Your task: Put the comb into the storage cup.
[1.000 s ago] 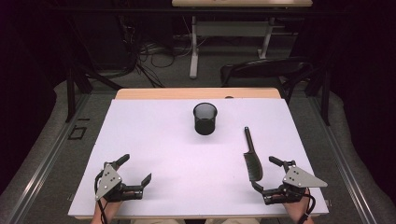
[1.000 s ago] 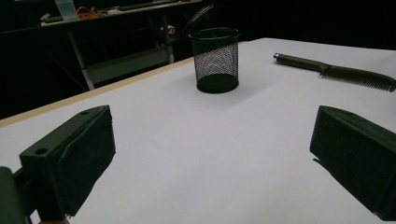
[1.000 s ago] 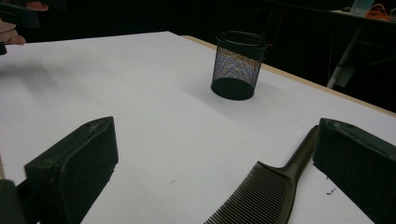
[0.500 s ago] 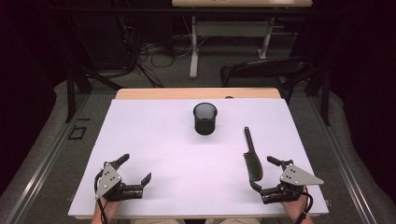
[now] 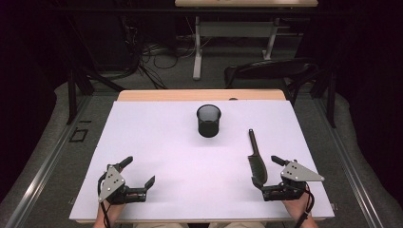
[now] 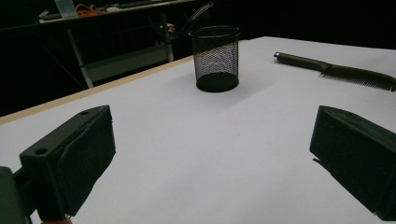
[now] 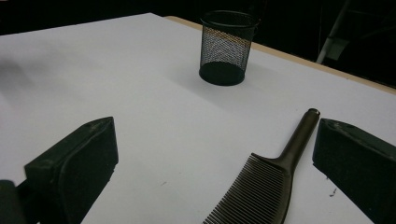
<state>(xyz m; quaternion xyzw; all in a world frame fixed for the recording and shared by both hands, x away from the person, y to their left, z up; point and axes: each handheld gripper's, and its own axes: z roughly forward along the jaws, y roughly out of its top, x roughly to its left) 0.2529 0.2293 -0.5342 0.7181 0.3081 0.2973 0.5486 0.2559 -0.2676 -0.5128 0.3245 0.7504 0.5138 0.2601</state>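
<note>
Near the desk's (image 5: 157,137) front right corner, the wide-open, empty right tool (image 5: 272,172) sits around the dark plastic comb (image 5: 257,162); the left tool (image 5: 140,172) gapes empty.

My high view looks forward and down over the whole tabletop (image 5: 157,142). Each hand-held gripper camera sits low, close to the surface, facing the far edge. All three share the mesh cup (image 5: 209,120) and comb (image 5: 256,161).
</note>
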